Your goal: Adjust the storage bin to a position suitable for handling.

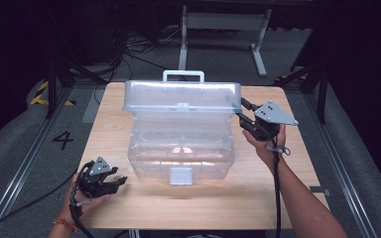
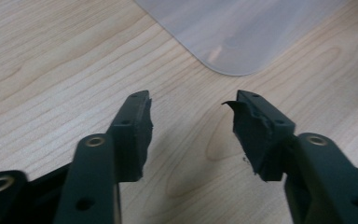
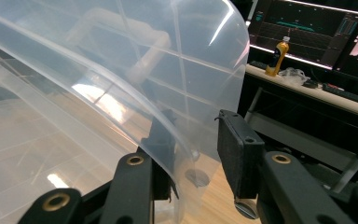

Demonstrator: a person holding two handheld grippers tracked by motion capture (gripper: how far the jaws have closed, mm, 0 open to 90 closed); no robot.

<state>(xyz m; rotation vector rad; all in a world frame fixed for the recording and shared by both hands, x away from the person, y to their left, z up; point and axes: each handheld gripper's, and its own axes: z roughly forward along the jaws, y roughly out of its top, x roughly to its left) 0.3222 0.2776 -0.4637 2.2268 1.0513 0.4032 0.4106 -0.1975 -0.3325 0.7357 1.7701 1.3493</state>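
A clear plastic storage box stands mid-table with its lid swung up and a white handle on top. My right gripper is at the lid's right end. In the right gripper view its jaws straddle the lid's curved edge: one pad sits behind the plastic, and the other stands a little off it. My left gripper rests low over the wood near the box's front left corner. It is open, with nothing between the pads.
The box has a grey latch at its front. The wooden table has bare board in front and at both sides. A white desk frame stands beyond. A yellow bottle and monitors are on a far desk.
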